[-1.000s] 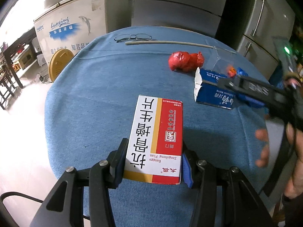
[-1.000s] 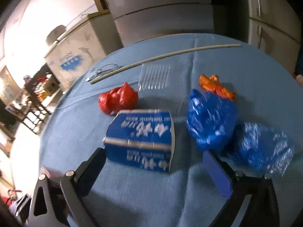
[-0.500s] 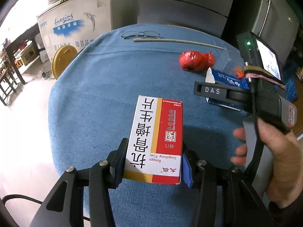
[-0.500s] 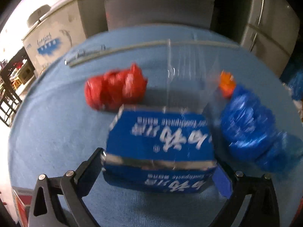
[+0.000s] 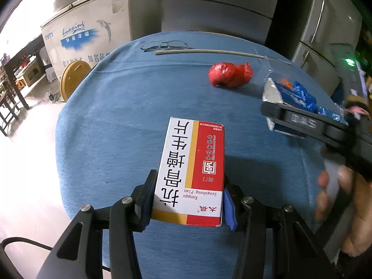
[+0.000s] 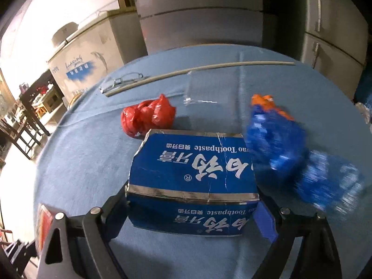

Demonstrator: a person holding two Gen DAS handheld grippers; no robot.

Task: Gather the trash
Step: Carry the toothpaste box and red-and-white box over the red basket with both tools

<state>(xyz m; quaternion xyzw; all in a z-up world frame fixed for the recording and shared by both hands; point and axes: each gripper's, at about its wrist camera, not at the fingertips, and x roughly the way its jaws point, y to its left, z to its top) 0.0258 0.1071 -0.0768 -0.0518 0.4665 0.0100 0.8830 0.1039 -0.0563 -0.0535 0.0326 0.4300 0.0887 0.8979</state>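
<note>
My left gripper [image 5: 188,200] is shut on a white and red medicine box [image 5: 193,167] and holds it above the blue round table [image 5: 121,121]. My right gripper [image 6: 193,207] has its jaws on both sides of a blue toothpaste box [image 6: 193,181], touching it; the box looks lifted off the table in the left wrist view [image 5: 286,100]. A crumpled red bag [image 6: 148,118] lies beyond it. Two crumpled blue bags [image 6: 274,139] and an orange scrap [image 6: 265,100] lie to the right.
A clear plastic tray [image 6: 209,88], a long pale stick [image 6: 197,71] and a pair of glasses [image 6: 127,79] lie at the table's far side. Grey cabinets [image 6: 197,11] and a white freezer [image 5: 93,34] stand behind. The floor lies left of the table edge.
My right gripper moved in around the toothpaste box, closed on it and raised it. My left gripper kept hold of the medicine box and barely moved.
</note>
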